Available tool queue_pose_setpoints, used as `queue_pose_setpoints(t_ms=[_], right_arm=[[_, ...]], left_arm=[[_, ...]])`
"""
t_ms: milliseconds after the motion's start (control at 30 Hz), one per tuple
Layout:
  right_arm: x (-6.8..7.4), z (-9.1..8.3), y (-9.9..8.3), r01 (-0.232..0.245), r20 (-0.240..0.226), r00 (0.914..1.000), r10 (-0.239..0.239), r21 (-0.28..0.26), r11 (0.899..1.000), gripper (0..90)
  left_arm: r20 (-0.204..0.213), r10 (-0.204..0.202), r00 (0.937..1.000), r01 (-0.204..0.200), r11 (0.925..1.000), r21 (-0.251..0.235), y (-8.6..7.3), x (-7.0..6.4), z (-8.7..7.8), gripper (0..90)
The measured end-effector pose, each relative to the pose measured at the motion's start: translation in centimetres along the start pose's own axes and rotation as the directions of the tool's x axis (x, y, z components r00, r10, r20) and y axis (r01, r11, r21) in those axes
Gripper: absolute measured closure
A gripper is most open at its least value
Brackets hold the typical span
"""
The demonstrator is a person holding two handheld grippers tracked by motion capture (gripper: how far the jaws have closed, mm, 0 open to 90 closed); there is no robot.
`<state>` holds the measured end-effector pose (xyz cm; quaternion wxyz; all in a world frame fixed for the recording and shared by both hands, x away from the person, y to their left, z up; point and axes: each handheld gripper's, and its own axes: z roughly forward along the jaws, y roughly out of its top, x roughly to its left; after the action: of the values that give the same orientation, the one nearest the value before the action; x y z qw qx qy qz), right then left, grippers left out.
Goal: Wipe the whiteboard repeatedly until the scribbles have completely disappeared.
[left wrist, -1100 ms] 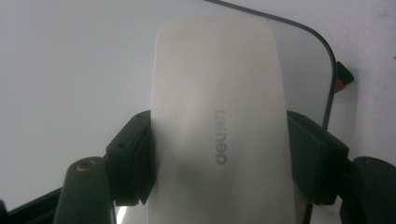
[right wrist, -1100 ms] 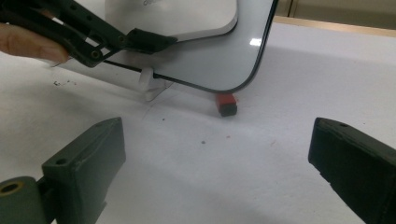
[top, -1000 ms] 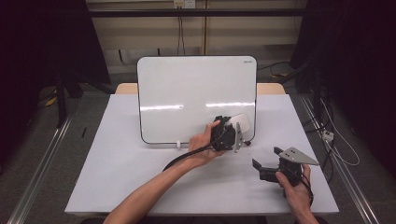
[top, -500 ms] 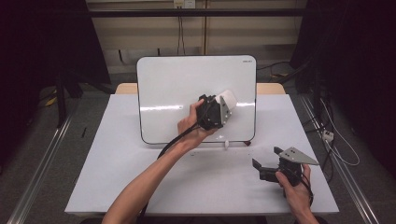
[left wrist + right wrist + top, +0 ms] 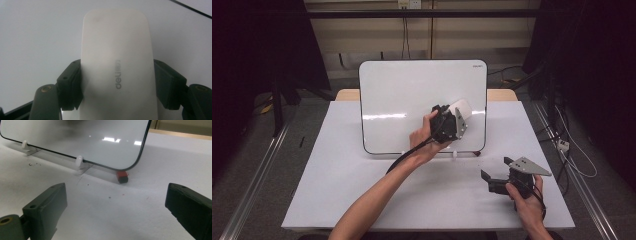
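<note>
On the upright white rectangular whiteboard (image 5: 412, 100) | my left tool (image 5: 457, 120) pinches the white plastic eraser (image 5: 117, 62), moved from lower edge up to right side: wiping continues | right tool (image 5: 490, 181) spread, idle on desk (image 5: 337, 190).

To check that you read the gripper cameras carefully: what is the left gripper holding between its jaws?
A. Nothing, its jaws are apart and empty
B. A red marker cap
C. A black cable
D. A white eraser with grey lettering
D: in the left gripper view the two black jaws of the left gripper press on both sides of the white eraser, against the whiteboard.
</note>
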<state>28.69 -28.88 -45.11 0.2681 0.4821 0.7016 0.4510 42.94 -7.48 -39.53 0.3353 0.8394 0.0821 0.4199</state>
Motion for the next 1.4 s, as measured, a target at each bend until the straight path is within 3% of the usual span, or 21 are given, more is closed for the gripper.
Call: queue_pose_setpoints(t_ms=[67,167,267,400,667,733,767,967,1067,1200,1267,1333,1400], right_arm=[[0.0,0.0,0.0,-0.001,0.001,1.0,0.001,-0.001,1.0,4.3],[0.0,-0.1,0.0,-0.001,0.002,1.0,0.001,-0.001,1.0,4.3],[0.0,-0.1,0.0,-0.001,0.004,1.0,0.001,-0.002,1.0,4.3],[-0.1,-0.1,-0.1,-0.001,0.004,1.0,0.001,-0.001,1.0,4.3],[-0.1,-0.1,-0.1,-0.003,0.005,1.0,0.003,-0.002,1.0,4.3],[-0.1,-0.1,-0.1,-0.002,0.005,1.0,0.002,-0.003,1.0,4.3],[-0.1,-0.2,-0.1,-0.002,0.004,1.0,0.002,-0.003,1.0,4.3],[-0.2,-0.2,-0.1,-0.006,0.005,1.0,0.006,-0.003,1.0,4.3],[-0.2,-0.2,-0.1,-0.003,0.004,1.0,0.003,-0.003,1.0,4.3],[-0.2,-0.3,-0.1,-0.005,0.005,1.0,0.005,-0.002,1.0,4.3],[-0.2,-0.3,-0.1,-0.004,0.007,1.0,0.004,-0.003,1.0,4.3],[-0.2,-0.3,-0.1,-0.006,0.007,1.0,0.006,-0.002,1.0,4.3],[-0.1,-0.3,-0.1,-0.006,0.006,1.0,0.006,-0.004,1.0,4.3]], left_arm=[[0.007,0.017,0.9998,-0.017,0.9999,0.0,-0.1,-0.6,0.0,31.1],[0.025,0.073,0.997,-0.073,0.9973,0.006,-0.4,-2.0,-0.3,31.1],[0.037,0.069,0.9969,-0.069,0.9976,0.007,-0.4,-2.1,-0.3,31.1],[0.062,0.128,0.9898,-0.128,0.9917,0.003,-0.7,-3.1,-0.5,31.1],[0.096,0.102,0.9901,-0.103,0.9947,0.003,-0.5,-2.5,-0.2,31.1],[0.088,0.095,0.9916,-0.096,0.9954,0.006,-0.1,-2.0,-0.1,31.0],[0.08,0.069,0.9944,-0.069,0.9976,0.006,0.4,-1.4,0.2,31.1],[0.054,0.024,0.9982,-0.025,0.9996,0.015,1.5,0.8,0.7,31.1],[0.028,-0.043,0.9987,0.043,0.999,0.005,1.6,2.3,0.9,31.1],[-0.011,-0.119,0.9929,0.119,0.9929,-0.001,1.0,4.4,0.6,31.0],[-0.031,-0.163,0.9861,0.163,0.9866,-0.001,0.4,5.2,0.1,31.1],[-0.035,-0.176,0.9837,0.176,0.9843,-0.003,0.2,5.4,0.0,31.1],[-0.019,-0.248,0.9687,0.247,0.9687,-0.021,-0.5,5.9,-0.3,31.1]])
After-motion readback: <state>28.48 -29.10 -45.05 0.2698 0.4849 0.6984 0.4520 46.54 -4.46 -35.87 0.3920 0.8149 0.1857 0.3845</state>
